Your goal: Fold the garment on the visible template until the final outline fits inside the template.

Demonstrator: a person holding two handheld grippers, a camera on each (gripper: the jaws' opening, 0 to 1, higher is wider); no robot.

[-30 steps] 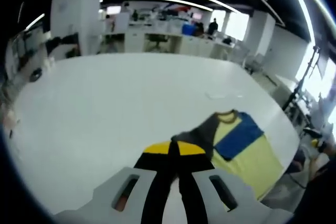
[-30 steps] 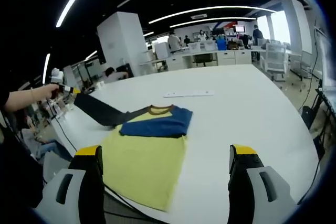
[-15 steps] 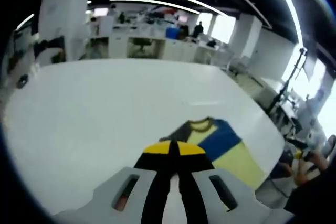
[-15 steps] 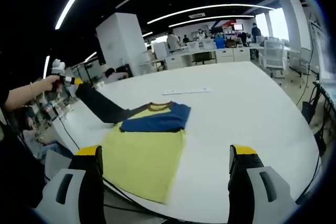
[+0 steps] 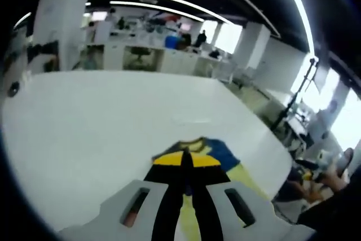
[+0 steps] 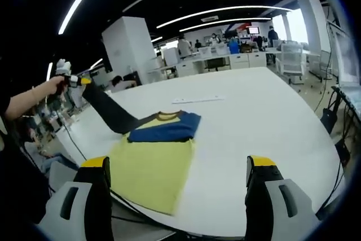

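Note:
A yellow shirt [image 6: 152,167] lies flat on the white table [image 6: 265,117], its blue sleeve [image 6: 166,129] folded across the chest and its hem at the near table edge. The dark sleeve [image 6: 110,111] is stretched up and off to the left, with my left gripper [image 6: 76,80] shut on its cuff above the table's edge. Looking down its own shut jaws, the left gripper [image 5: 186,159] has dark fabric between them, and the shirt [image 5: 223,159] lies beyond. My right gripper [image 6: 177,163] is open over the shirt's lower part, nothing between its fingers.
A thin white strip [image 6: 197,99] lies on the table beyond the collar. A person's hand [image 6: 51,87] holds the left gripper. Desks, chairs and people fill the office behind. To the right of the shirt is bare tabletop.
The left gripper has lifted the dark sleeve higher and drawn it tauter, away from the shirt. The shirt looks smaller in its view. The right gripper has stayed open and nearly still.

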